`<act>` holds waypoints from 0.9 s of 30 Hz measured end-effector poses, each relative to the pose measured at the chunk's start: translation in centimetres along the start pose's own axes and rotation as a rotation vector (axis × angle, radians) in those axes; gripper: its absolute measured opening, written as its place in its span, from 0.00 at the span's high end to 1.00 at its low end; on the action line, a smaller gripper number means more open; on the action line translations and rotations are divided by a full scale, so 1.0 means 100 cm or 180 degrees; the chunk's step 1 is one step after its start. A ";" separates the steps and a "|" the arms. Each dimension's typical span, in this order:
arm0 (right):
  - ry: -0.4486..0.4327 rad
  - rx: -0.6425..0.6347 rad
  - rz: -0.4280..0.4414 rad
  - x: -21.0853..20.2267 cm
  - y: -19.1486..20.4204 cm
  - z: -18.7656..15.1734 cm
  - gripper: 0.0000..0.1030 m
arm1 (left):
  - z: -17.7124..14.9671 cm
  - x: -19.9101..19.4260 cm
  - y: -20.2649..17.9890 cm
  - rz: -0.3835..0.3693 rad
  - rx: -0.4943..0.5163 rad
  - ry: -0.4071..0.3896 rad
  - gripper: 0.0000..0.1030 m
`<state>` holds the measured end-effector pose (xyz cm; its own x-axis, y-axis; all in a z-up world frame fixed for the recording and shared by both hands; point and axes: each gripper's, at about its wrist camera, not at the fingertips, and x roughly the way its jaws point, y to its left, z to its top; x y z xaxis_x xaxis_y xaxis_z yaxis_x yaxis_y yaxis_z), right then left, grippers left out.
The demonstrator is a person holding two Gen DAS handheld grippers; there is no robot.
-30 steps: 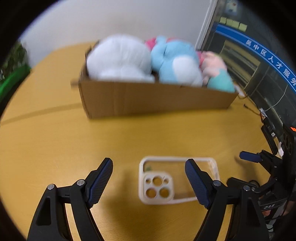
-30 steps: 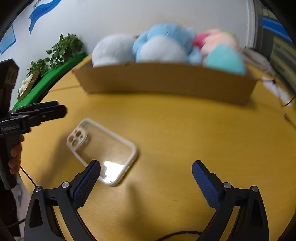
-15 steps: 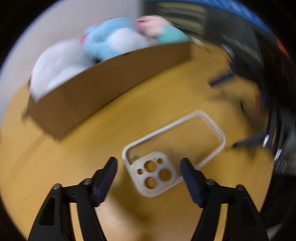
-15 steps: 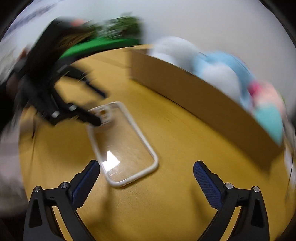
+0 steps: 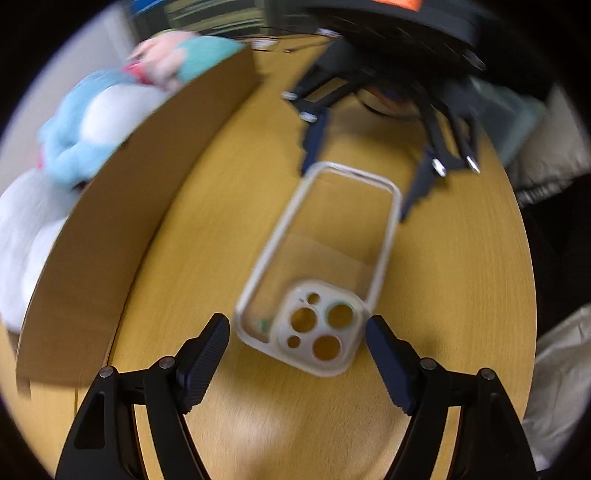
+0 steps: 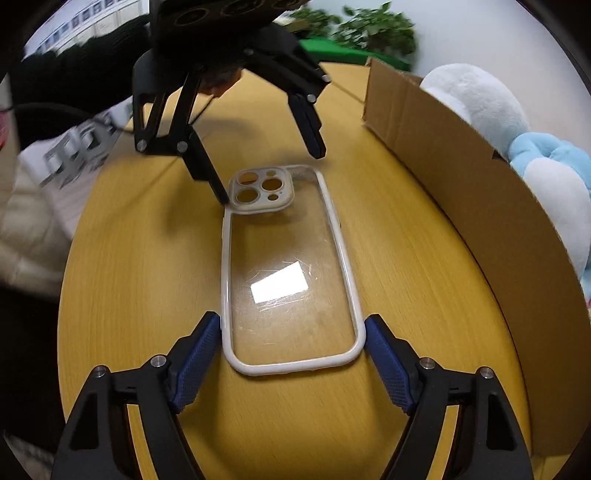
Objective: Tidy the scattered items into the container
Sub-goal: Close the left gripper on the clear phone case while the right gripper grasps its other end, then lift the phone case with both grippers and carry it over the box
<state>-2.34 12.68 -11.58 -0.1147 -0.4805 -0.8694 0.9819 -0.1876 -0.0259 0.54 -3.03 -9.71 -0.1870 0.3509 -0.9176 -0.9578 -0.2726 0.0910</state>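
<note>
Right tool: the right tool [image 6: 291,347], black with ribbed blue pads, is spread, one pad on each long side of the near end of the case; the pads sit just beside the rim or barely touch it, I cannot tell which. It does not look clamped.
Left tool: the left tool [image 5: 297,341], same build, is also spread, straddling the opposite, camera-cutout end. In the right wrist view one finger tip appears to touch the rim beside the cutouts while the other hangs apart above the bench.
Task item: a clear plastic phone case with a whitish bumper rim [image 6: 286,266] lies flat, open side up, on the yellow wood-grain bench [image 6: 140,280], outside the container.
Long axis: it runs from one tool to the other, roughly along the box's long wall; the camera cutouts point toward the left tool, the plain end toward the right.
Why so held: judging by the pose, each tool brackets one short end so the thin, flat case can be squeezed across its width and lifted level.
Container: an open brown cardboard box [image 6: 480,192] stands near the case, on the right tool's right, placed for a short carry.
Contents: a white plush toy [image 6: 476,99] and a light-blue plush toy [image 6: 554,173] already fill it past the rim.
Far: green potted foliage [image 6: 369,26] beyond the bench edge.
</note>
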 end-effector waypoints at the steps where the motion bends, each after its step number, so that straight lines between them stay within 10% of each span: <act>1: 0.0029 -0.0024 0.0016 -0.001 -0.003 -0.001 0.19 | 0.003 0.004 -0.002 0.0014 0.0082 0.0014 0.23; 14: 0.0160 -0.0445 0.0262 0.003 -0.021 0.000 0.21 | 0.031 0.012 -0.006 -0.0131 0.0338 -0.0089 0.24; 27: 0.0136 -0.0993 -0.0352 -0.094 -0.108 0.066 0.21 | 0.079 -0.115 0.079 0.0658 0.0499 -0.0635 0.24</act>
<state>-12.89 13.59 0.16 -0.2234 -0.4344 -0.8726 0.9634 0.0379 -0.2655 -6.61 -2.13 4.65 -0.4053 0.4752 -0.7810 -0.9141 -0.2207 0.3402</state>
